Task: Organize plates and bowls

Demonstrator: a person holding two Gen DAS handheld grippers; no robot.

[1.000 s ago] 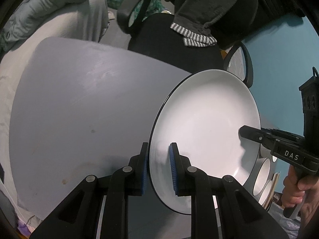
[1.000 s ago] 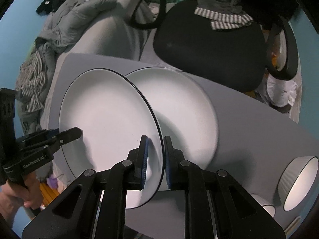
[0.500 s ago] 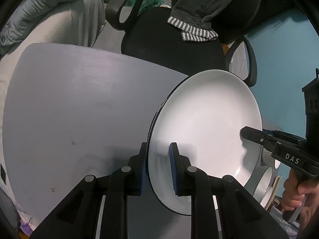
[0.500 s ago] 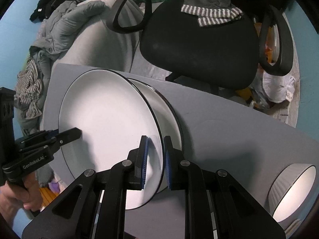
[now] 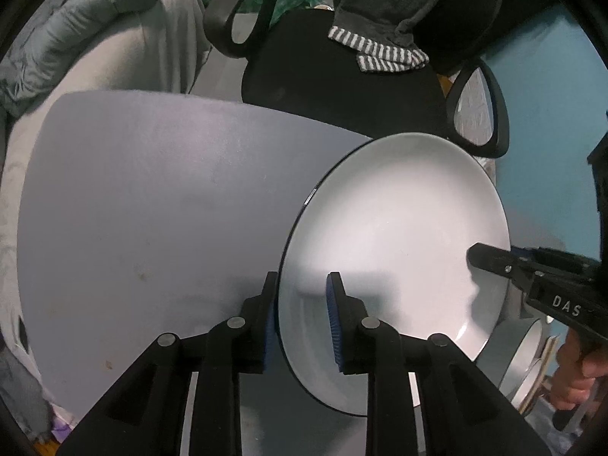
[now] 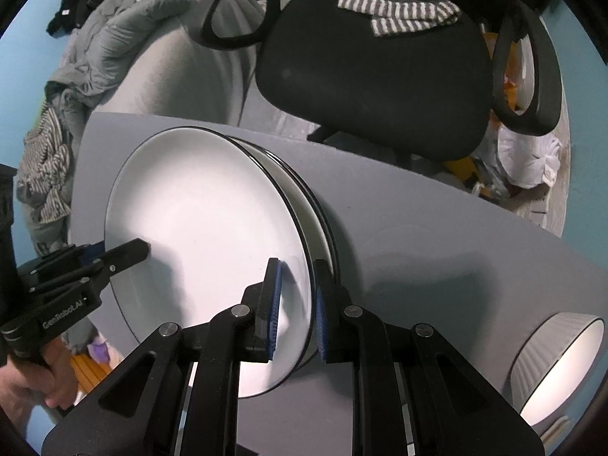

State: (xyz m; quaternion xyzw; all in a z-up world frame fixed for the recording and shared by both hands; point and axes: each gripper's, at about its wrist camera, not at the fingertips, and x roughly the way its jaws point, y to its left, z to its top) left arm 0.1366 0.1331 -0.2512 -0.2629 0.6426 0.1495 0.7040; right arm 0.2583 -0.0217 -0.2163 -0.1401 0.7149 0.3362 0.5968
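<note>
A white plate with a thin dark rim (image 5: 395, 235) (image 6: 197, 220) is held between both grippers above the grey table. My left gripper (image 5: 302, 317) is shut on its near-left rim. My right gripper (image 6: 296, 309) is shut on the opposite rim. Each gripper shows in the other's view, the right one (image 5: 490, 260) and the left one (image 6: 125, 252). In the right wrist view the plate sits just above a second white plate (image 6: 307, 205) lying on the table, and covers most of it.
The grey table (image 5: 152, 209) spreads to the left. A ribbed white bowl (image 6: 558, 361) lies at the right; bowls (image 5: 528, 364) also show beyond the plate. A black office chair (image 6: 376, 60) stands behind the table, with bedding (image 5: 95, 38) at the left.
Both grippers have carried the plate across over the second plate, which now shows only as a sliver. Both grips are unchanged.
</note>
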